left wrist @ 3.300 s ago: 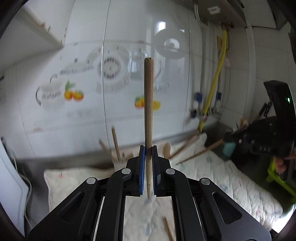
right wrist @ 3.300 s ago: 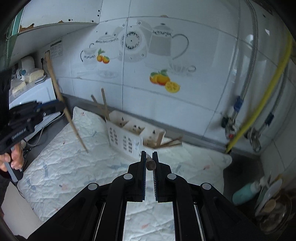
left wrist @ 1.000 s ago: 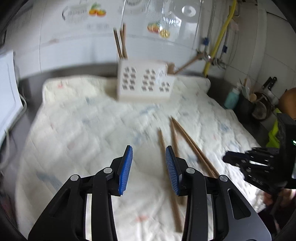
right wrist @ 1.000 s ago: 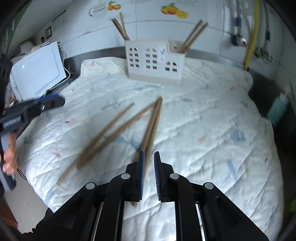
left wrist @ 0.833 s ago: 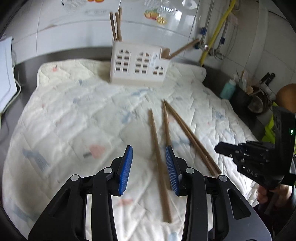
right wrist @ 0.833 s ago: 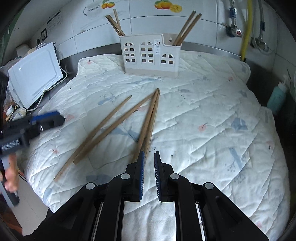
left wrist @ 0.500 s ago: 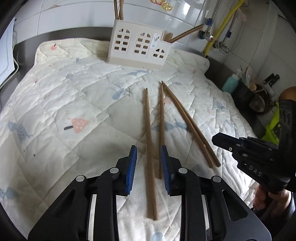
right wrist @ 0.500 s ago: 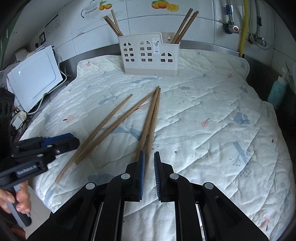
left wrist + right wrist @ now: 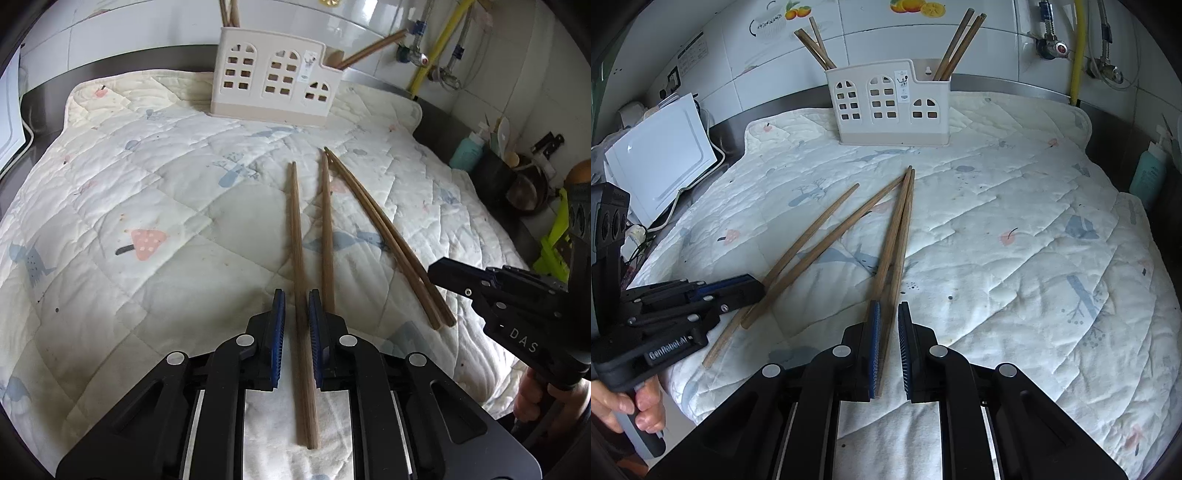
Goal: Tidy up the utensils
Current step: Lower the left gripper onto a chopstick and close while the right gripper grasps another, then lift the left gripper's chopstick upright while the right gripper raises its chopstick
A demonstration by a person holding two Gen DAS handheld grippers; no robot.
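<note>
**Both hand-held grippers down at the chopsticks**

Lowered since earlier, the left hand-held gripper (image 9: 296, 325) straddles the leftmost chopstick (image 9: 297, 236), jaws narrowly apart, poised to grasp. Rightward, the right hand-held gripper (image 9: 888, 332), likewise apart, brackets the paired chopsticks (image 9: 895, 236), well short of the holder (image 9: 890, 107).

Bright daylight, sharp focus, fisheye-warped edges

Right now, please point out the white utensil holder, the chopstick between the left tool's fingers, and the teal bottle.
white utensil holder (image 9: 886, 110), right wrist view, front wall.
chopstick (image 9: 297, 236), left wrist view, middle of shaft.
teal bottle (image 9: 1150, 177), right wrist view, body.
</note>
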